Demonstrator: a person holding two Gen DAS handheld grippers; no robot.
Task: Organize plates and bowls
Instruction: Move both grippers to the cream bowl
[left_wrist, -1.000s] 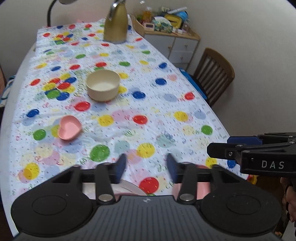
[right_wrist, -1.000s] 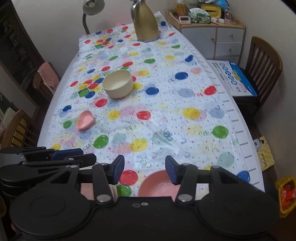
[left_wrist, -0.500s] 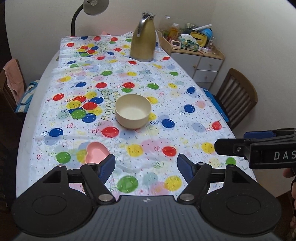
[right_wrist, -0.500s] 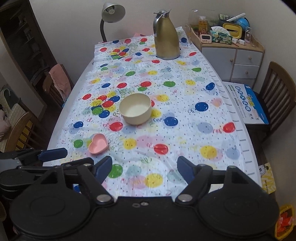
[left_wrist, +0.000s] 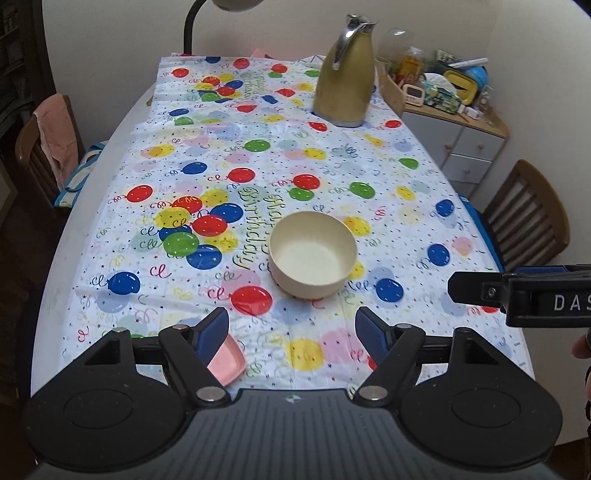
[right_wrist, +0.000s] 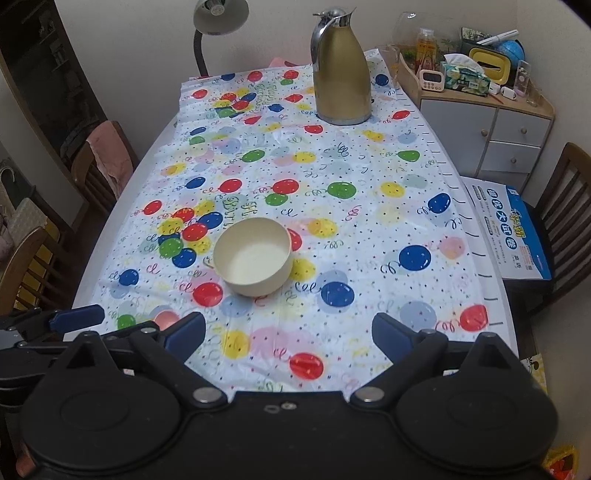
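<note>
A cream bowl (left_wrist: 312, 254) stands upright in the middle of the balloon-print tablecloth (left_wrist: 369, 177); it also shows in the right wrist view (right_wrist: 253, 256). A small pink heart-shaped dish (left_wrist: 227, 363) lies near the front edge, partly hidden behind my left gripper's left finger; a sliver of it shows in the right wrist view (right_wrist: 166, 318). My left gripper (left_wrist: 291, 332) is open and empty, above the table's near end. My right gripper (right_wrist: 288, 334) is open and empty, beside the left one. The pink plates near the front edge are hidden.
A gold thermos jug (left_wrist: 345, 92) stands at the far end, by a desk lamp (right_wrist: 216, 22). A cluttered drawer cabinet (right_wrist: 487, 125) and a wooden chair (right_wrist: 561, 221) are on the right. Chairs (right_wrist: 99, 166) stand on the left.
Both grippers have lifted and tilted up, and their jaws have opened wider. The pink plates at the front edge have dropped out of view.
</note>
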